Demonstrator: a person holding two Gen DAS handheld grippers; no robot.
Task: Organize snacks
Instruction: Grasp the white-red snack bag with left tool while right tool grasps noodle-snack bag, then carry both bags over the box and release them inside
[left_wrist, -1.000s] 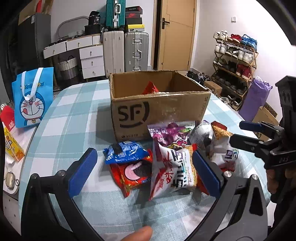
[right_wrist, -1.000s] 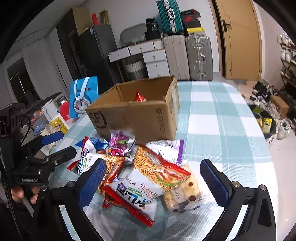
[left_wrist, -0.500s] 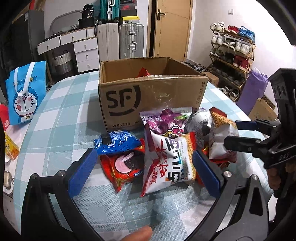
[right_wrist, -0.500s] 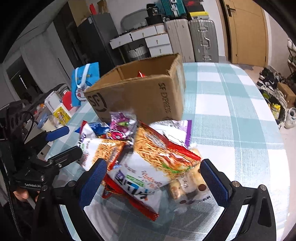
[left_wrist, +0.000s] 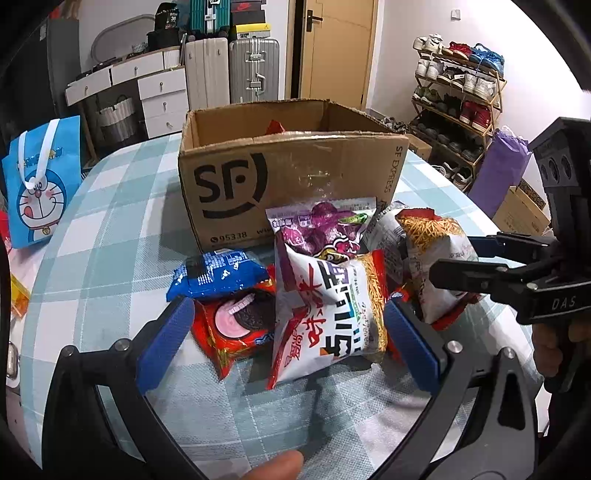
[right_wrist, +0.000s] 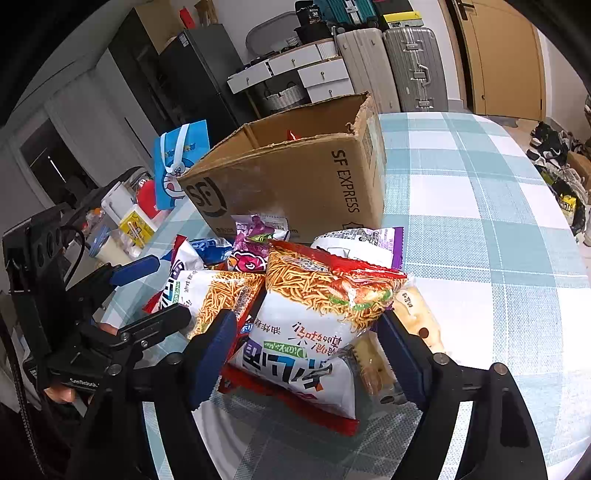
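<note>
Right gripper (right_wrist: 306, 343) angled down, jaws closing around a noodle bag (right_wrist: 317, 317) between them, pads not clearly pressing it, left gripper (left_wrist: 288, 325) angled down, jaws spread astride a white bag (left_wrist: 328, 314) and red cookie pack (left_wrist: 232, 325), snacks heaped against the box (left_wrist: 295, 177) mid-table (left_wrist: 92, 240).

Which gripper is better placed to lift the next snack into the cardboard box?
Right. The right gripper is closing around the white-and-orange noodle snack bag; the left gripper is open, gripping nothing.
</note>
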